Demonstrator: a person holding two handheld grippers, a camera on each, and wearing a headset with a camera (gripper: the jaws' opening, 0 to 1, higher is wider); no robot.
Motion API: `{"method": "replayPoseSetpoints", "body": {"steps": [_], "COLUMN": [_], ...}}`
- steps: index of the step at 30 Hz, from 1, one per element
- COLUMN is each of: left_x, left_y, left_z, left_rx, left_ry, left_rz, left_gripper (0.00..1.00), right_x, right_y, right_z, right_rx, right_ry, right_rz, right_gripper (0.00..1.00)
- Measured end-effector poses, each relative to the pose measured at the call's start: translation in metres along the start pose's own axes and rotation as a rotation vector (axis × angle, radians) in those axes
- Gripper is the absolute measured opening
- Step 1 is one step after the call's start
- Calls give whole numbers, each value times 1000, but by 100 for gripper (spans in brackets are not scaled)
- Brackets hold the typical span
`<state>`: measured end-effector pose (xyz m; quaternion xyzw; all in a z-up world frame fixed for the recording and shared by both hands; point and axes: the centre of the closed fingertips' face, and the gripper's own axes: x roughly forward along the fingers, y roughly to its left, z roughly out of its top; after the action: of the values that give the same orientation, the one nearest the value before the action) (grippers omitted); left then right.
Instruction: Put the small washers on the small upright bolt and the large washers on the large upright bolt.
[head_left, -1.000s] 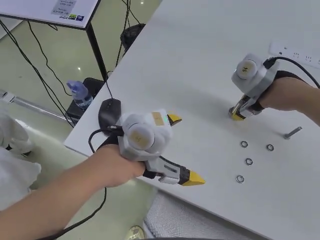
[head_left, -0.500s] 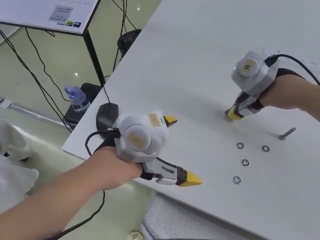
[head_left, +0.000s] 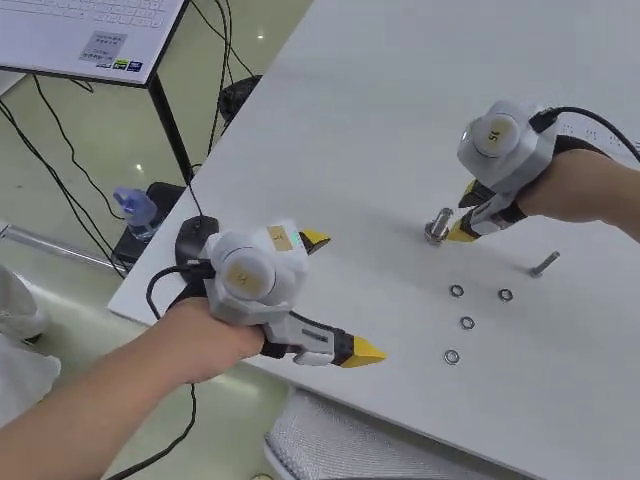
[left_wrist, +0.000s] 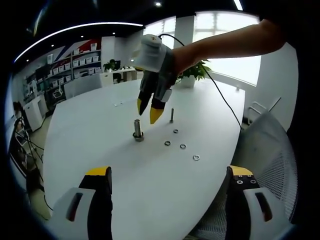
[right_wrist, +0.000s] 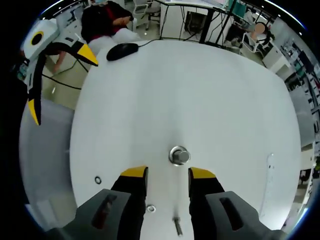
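Observation:
The large bolt (head_left: 437, 226) stands upright on the white table (head_left: 360, 120), head down. My right gripper (head_left: 464, 229) is open just to the right of it, tips close to the bolt but not around it. From the right gripper view the large bolt (right_wrist: 179, 155) sits just past the yellow fingertips (right_wrist: 134, 172). The small bolt (head_left: 545, 263) stands further right. Several small washers (head_left: 467, 322) lie flat between the bolts and the near edge. My left gripper (head_left: 340, 295) hovers open and holding nothing over the table's near edge. From the left gripper view, the large bolt (left_wrist: 137, 130), small bolt (left_wrist: 171, 115) and washers (left_wrist: 183, 146) lie ahead.
A black mouse (head_left: 190, 240) lies at the table's left corner with its cable hanging off. A laptop (head_left: 80, 30) stands on a side table at the upper left. A mesh chair back (head_left: 330, 445) is just below the near table edge.
The right gripper has let go of the large bolt and drawn back to its right; the bolt now stands free. The head camera has shifted. The left gripper holds its place.

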<state>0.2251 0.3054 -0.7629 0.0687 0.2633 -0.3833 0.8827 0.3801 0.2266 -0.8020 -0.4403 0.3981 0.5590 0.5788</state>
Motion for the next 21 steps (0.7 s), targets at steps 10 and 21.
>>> {"method": "replayPoseSetpoints", "body": {"steps": [10,21], "left_x": [0,1], "left_y": [-4,-7], "left_z": [0,0], "left_rx": [2,3], "left_ry": [-2,1], "left_rz": [16,4], "left_gripper": [99,99], "right_x": [-14,-18], "right_y": [17,31], "right_z": [-26,-66], "right_rx": [54,122], "right_ry": [-30,-15], "right_rz": [-5,-11], "right_gripper": [33,32]}}
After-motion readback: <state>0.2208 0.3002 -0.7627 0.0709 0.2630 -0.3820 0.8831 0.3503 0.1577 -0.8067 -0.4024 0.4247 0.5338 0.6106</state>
